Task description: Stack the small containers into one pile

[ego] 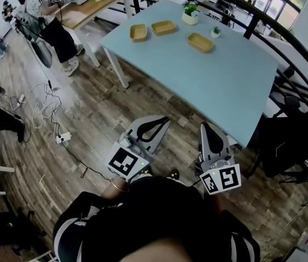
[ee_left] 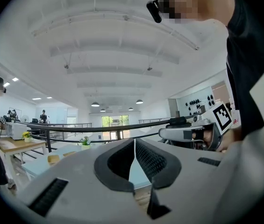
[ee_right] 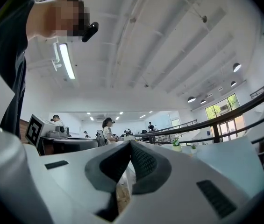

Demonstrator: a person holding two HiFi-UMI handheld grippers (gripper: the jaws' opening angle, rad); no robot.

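Three small tan containers lie apart on the far part of the light blue table (ego: 219,86): a left one (ego: 138,32), a middle one (ego: 163,27) and a right one (ego: 200,42). My left gripper (ego: 165,119) and right gripper (ego: 204,126) are held close to my body, over the wooden floor, short of the table's near edge. Both are shut with nothing between the jaws. In the left gripper view the shut left gripper (ee_left: 134,141) points level toward the table, where one container (ee_left: 53,159) shows at the left. In the right gripper view the right gripper (ee_right: 131,143) also has its tips together.
Two potted plants (ego: 190,13) (ego: 215,31) stand behind the containers. A black railing (ego: 263,23) runs past the table's far side. A person (ego: 44,21) stands by a wooden desk (ego: 88,10) at the upper left. Cables and a power strip (ego: 62,138) lie on the floor.
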